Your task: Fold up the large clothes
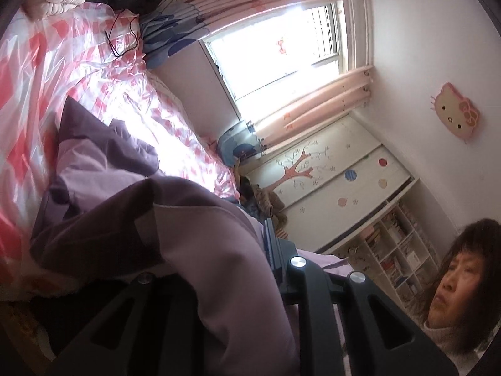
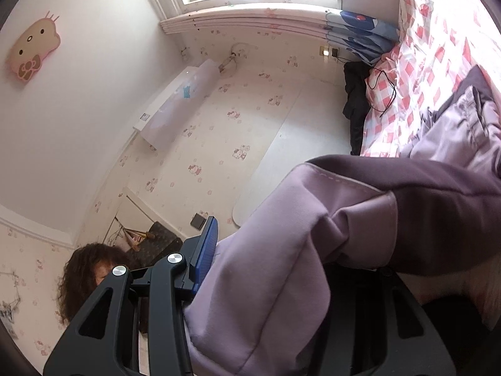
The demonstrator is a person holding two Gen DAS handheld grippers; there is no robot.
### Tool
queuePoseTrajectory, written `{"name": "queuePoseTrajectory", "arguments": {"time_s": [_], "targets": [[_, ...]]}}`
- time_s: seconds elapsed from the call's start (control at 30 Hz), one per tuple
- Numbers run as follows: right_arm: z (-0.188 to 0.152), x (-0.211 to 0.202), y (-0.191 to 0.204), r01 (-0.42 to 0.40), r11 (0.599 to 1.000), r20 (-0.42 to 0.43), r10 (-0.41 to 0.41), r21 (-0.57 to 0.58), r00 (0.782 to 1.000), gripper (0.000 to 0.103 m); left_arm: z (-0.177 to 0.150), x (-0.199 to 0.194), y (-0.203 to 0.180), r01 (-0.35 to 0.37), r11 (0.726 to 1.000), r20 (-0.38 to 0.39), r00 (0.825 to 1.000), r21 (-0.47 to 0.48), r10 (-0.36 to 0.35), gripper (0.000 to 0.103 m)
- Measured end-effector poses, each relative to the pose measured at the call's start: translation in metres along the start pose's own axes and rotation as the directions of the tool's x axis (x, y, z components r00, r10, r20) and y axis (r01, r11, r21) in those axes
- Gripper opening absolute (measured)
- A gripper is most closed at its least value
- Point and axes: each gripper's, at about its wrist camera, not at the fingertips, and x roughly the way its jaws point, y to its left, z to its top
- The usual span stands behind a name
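Left gripper (image 1: 250,250) and right gripper (image 2: 281,250) each apparently clamp the purple garment (image 2: 281,266), fingertips hidden

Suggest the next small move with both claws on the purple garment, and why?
Probably carry the gripped edge over the checked sheet and lay it onto the rest. The left claw and right claw are both shut on the two-tone purple fabric garment, which drapes over them, while its other part lies bunched on the pink-and-white checked bed sheet.
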Motion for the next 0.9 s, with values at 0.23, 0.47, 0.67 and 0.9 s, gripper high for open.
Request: {"name": "queuePoseTrajectory", "arguments": {"time_s": [0.23,0.47,0.67,0.9], "targets": [[0.02,0.021,-0.007,0.013,1.0,0.005,-0.013,-0.002,1.0,0.045,0.018,0.006,0.017,-0.003,0.999,0.04,0.999,-0.037,0.005,0.017],[0.04,0.027,-0.025,0.051,0.999,0.036,-0.051,0.018,0.998,0.045,0.039,0.018,0.041,-0.015,0.996,0.083,0.996,-0.086,0.022,0.017],[0.072,0.048,-0.043,0.104,0.994,0.043,-0.105,0.03,0.993,0.045,0.066,0.038,0.062,-0.019,0.993,0.108,0.994,-0.119,0.032,0.017],[0.113,0.072,-0.068,0.178,0.983,0.061,-0.181,0.052,0.982,0.045,0.107,0.066,0.076,-0.077,0.989,0.113,0.989,-0.125,0.092,0.017]]}}
